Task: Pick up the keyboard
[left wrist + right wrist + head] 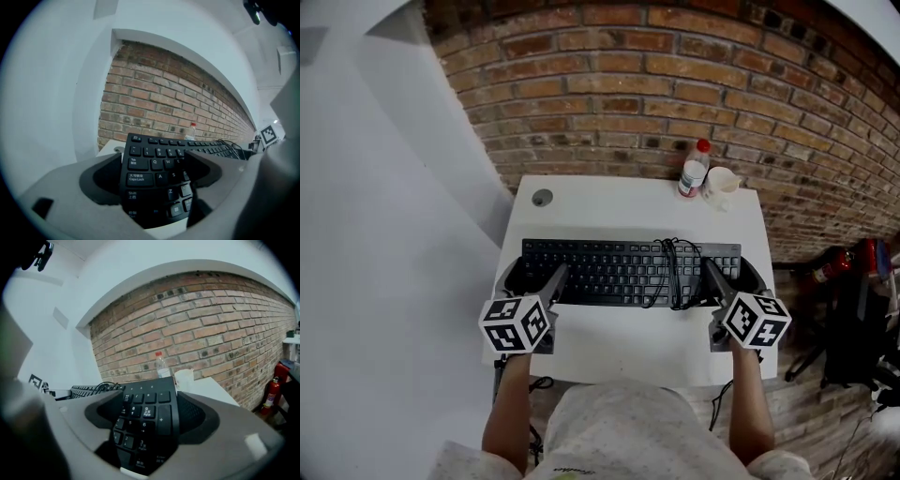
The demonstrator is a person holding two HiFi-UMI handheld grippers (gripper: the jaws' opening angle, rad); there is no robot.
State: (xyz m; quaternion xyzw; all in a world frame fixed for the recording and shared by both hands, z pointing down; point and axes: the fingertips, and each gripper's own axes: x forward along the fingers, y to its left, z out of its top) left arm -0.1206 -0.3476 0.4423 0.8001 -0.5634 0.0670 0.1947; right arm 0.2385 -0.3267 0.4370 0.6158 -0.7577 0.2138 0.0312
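Note:
A black keyboard (619,267) lies across the white table (609,202), with its cable (675,272) coiled over the keys right of the middle. My left gripper (534,274) holds the keyboard's left end, one jaw around the end and the other over the keys. In the left gripper view the Caps Lock end of the keyboard (154,164) fills the gap of the left gripper (154,174). My right gripper (733,272) clasps the right end, and the number pad of the keyboard (145,423) sits between the jaws of the right gripper (147,416). Whether the keyboard is off the table I cannot tell.
A plastic bottle with a red cap (694,169) and a white cup (721,185) stand at the table's back right by the brick wall (675,84). A round cable hole (543,198) is at the back left. A red fire extinguisher (830,262) stands on the floor to the right.

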